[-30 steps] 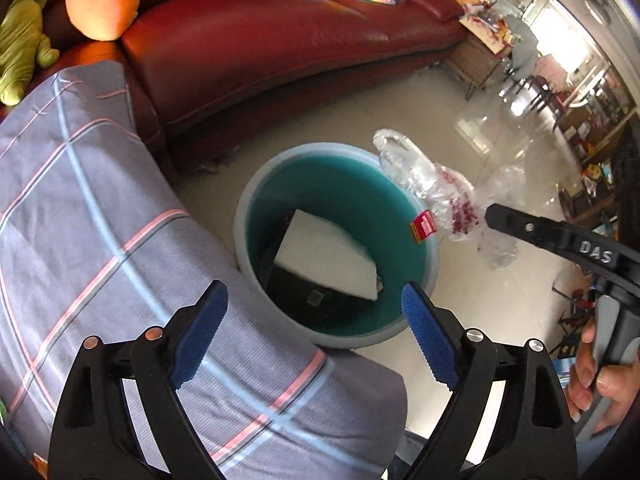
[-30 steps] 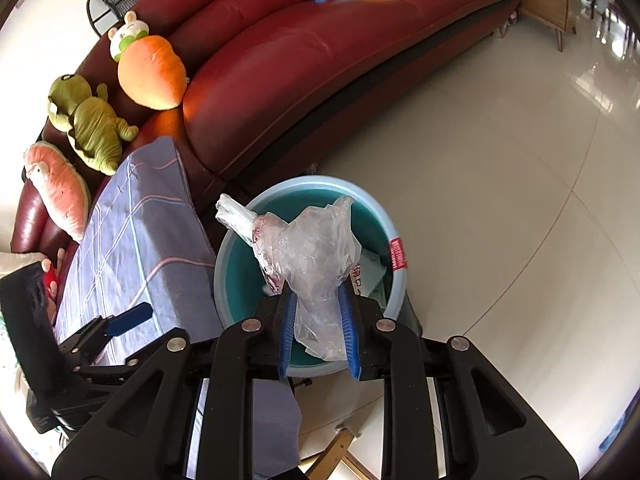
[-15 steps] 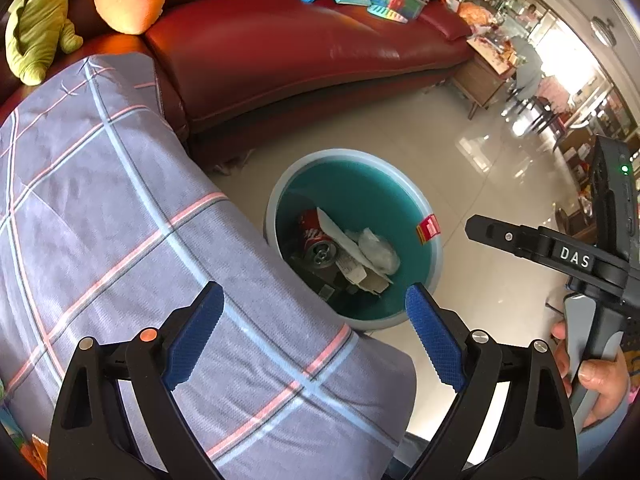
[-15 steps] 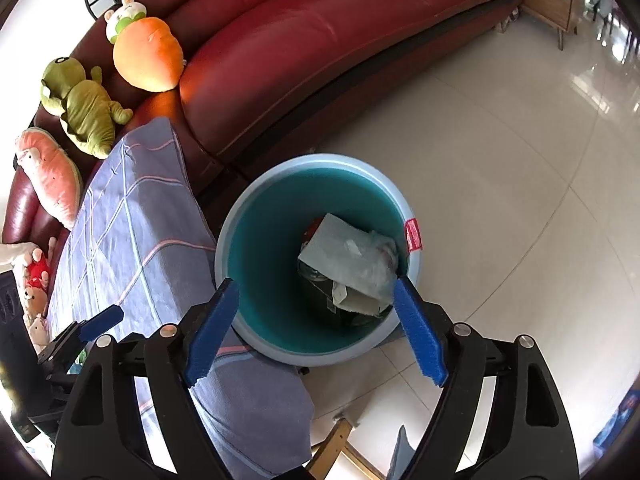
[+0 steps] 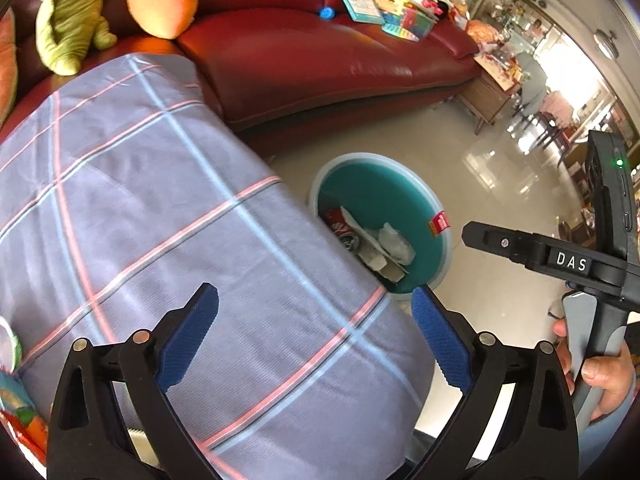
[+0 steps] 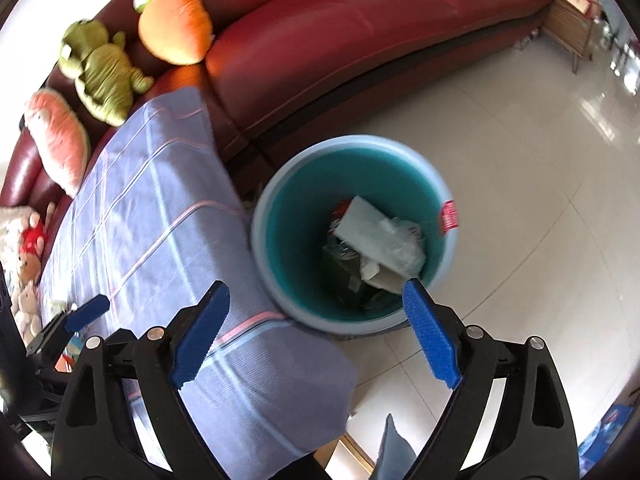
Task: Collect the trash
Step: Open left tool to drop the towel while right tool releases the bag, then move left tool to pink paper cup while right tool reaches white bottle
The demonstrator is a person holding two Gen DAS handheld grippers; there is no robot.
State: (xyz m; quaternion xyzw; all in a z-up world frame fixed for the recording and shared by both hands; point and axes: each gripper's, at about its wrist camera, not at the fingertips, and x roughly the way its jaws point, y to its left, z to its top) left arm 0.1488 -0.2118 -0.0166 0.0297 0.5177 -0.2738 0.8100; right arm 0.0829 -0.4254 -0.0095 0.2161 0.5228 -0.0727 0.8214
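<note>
A round light-blue trash bin (image 5: pixel 442 256) with a teal inside stands on the floor; it also shows in the right wrist view (image 6: pixel 272 184). In it lie a clear plastic bag (image 6: pixel 402 246), white paper (image 6: pixel 360 224) and a red can (image 5: pixel 338 222). My left gripper (image 5: pixel 316 338) is open and empty above the cloth-covered table. My right gripper (image 6: pixel 318 334) is open and empty, above the bin's near rim; it shows from the side in the left wrist view (image 5: pixel 520 246).
A purple checked cloth (image 5: pixel 140 220) covers the table left of the bin. A red leather sofa (image 6: pixel 360 32) with plush toys (image 6: pixel 100 72) runs behind. Glossy tiled floor (image 6: pixel 520 160) lies to the right. Toys lie at the table's left edge (image 6: pixel 28 280).
My right gripper opened and dropped the clear plastic bag into the bin. Both grippers then drew back and left, so more of the cloth-covered table shows.
</note>
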